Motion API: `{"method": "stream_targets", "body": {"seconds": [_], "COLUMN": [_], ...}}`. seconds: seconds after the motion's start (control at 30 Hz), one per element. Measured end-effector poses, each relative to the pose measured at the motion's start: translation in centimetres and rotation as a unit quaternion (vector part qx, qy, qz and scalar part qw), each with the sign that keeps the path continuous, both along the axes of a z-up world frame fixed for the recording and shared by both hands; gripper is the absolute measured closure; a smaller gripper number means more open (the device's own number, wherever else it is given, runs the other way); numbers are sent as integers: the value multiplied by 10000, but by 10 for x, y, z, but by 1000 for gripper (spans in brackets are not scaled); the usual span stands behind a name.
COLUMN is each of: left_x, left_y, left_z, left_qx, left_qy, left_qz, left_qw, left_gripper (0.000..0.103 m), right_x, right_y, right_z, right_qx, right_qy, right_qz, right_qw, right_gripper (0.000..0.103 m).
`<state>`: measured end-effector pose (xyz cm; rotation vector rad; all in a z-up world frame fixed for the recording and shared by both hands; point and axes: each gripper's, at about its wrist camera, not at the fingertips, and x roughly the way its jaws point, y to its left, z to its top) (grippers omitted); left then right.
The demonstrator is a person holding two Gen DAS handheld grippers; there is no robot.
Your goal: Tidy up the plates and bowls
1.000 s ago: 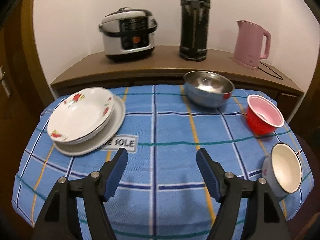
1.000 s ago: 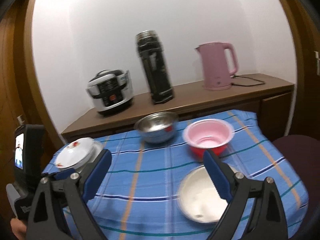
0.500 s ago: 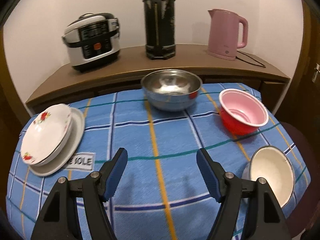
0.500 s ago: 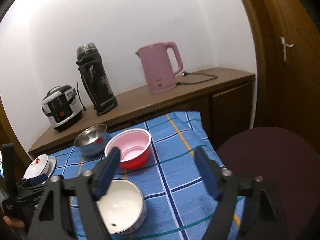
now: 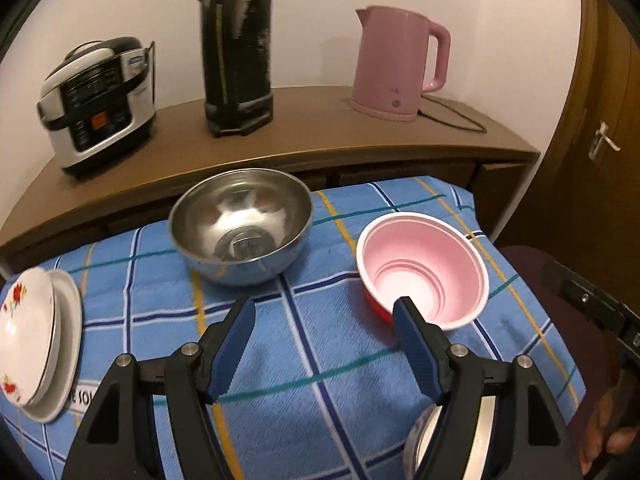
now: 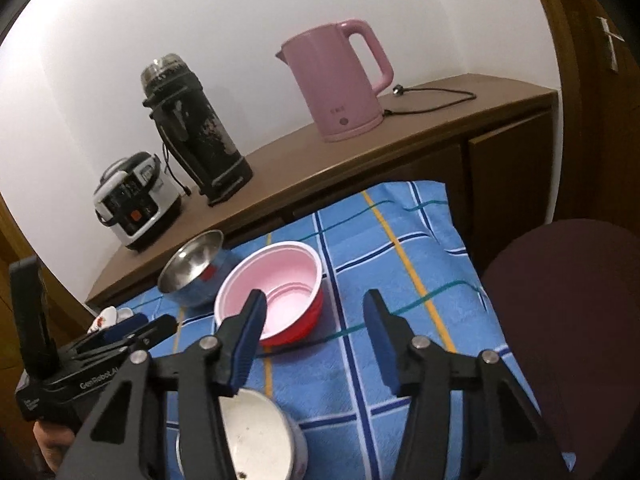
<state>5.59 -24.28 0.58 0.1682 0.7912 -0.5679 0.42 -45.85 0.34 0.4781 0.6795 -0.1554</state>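
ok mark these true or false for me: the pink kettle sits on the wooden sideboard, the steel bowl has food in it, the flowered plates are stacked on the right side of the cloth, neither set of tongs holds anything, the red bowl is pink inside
1. The pink kettle sits on the wooden sideboard. True.
2. The steel bowl has food in it. False: it is empty.
3. The flowered plates are stacked on the right side of the cloth. False: they are at its left edge in the left wrist view.
4. Neither set of tongs holds anything. True: the left tongs are wide open and the right tongs are closing on nothing.
5. The red bowl is pink inside. True.
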Motion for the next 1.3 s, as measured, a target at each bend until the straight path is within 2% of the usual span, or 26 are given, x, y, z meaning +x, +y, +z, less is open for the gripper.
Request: {"method": "stream_targets", "body": {"seconds": [0.13, 0.27, 0.4, 0.47, 0.6, 0.67, 0.73, 0.8, 0.9, 1.13, 1.3], "left_x": [11, 23, 37, 42, 52, 56, 58, 57, 54, 55, 52], "left_y": [-20, -35, -45, -50, -61, -66, -70, -74, -77, -69, -62], "left_z": [-6, -15, -25, -28, -35, -37, -38, -37, -33, -22, -6], "left_qx": [138, 249, 315, 402, 590, 678, 665, 630, 622, 453, 298], "left_qy": [109, 239, 463, 458, 581, 579, 578, 554, 369, 331, 242], "left_qz": [-112, -225, -244, -260, -271, -257, -319, -382, -388, -411, -406], "left_qw": [9998, 9992, 9981, 9978, 9962, 9957, 9956, 9957, 9966, 9976, 9984], "left_gripper": [30, 50, 52, 66, 73, 78, 83, 89, 89, 92, 92], "right_x": [18, 32, 46, 52, 63, 68, 72, 75, 79, 82, 80], "right_y": [-3, -6, -9, -8, -8, -7, -3, 1, 7, 13, 23], "right_z": [-7, -19, -33, -36, -42, -44, -46, -47, -46, -48, -37], "right_qx": [60, 85, 221, 218, 299, 208, 80, 8, -64, -88, -219], "right_qy": [186, 373, 565, 623, 810, 954, 1092, 1165, 1259, 1442, 1428], "right_qz": [157, 186, 294, 358, 459, 451, 516, 548, 489, 239, 128], "right_qw": [9997, 9991, 9977, 9972, 9952, 9942, 9926, 9917, 9908, 9892, 9894], "right_gripper": [52, 52, 54, 54, 54, 58, 68, 71, 83, 85, 85]}}
